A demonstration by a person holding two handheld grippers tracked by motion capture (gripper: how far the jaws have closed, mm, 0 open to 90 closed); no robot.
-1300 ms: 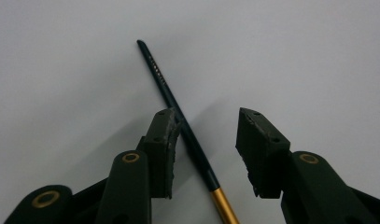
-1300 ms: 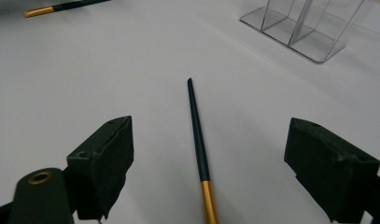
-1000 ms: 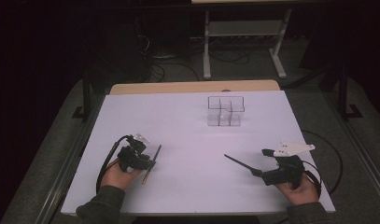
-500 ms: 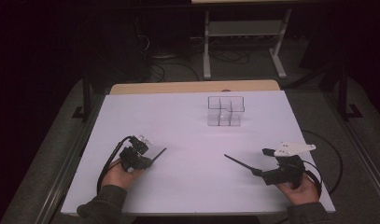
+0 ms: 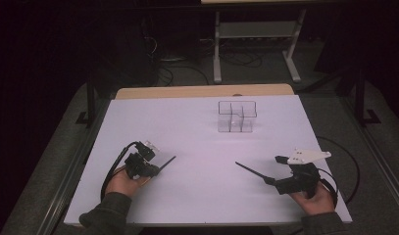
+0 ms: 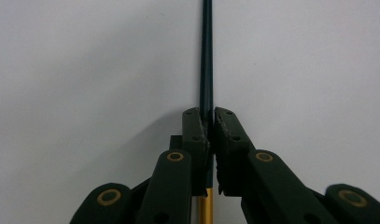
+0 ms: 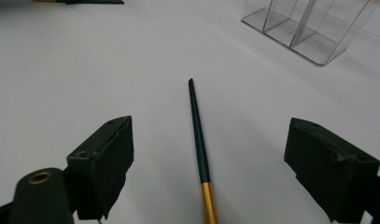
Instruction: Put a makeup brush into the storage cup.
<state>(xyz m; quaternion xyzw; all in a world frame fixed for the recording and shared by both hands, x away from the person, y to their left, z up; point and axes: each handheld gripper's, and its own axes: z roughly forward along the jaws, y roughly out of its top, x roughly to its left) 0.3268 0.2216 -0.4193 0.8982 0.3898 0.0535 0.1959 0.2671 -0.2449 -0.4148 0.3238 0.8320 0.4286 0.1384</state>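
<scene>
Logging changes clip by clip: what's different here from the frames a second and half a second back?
The left gripper has turned: its clamped chopstick, earlier pointing almost straight down the table toward the person, now angles up and right toward the clear organizer. The hand barely shifted. The right gripper, its jaws open over the second chopstick, and the organizer stayed as they were.

White table cover point(image 5: 187, 127) spans mid-frame. Tan wooden strip point(image 5: 187, 92) along its far edge. Pale metal stand point(image 5: 258, 30) at upper centre-right. Dark cables point(image 5: 180, 73) on floor, upper centre. Grey carpet point(image 5: 60, 161) at the left.
</scene>
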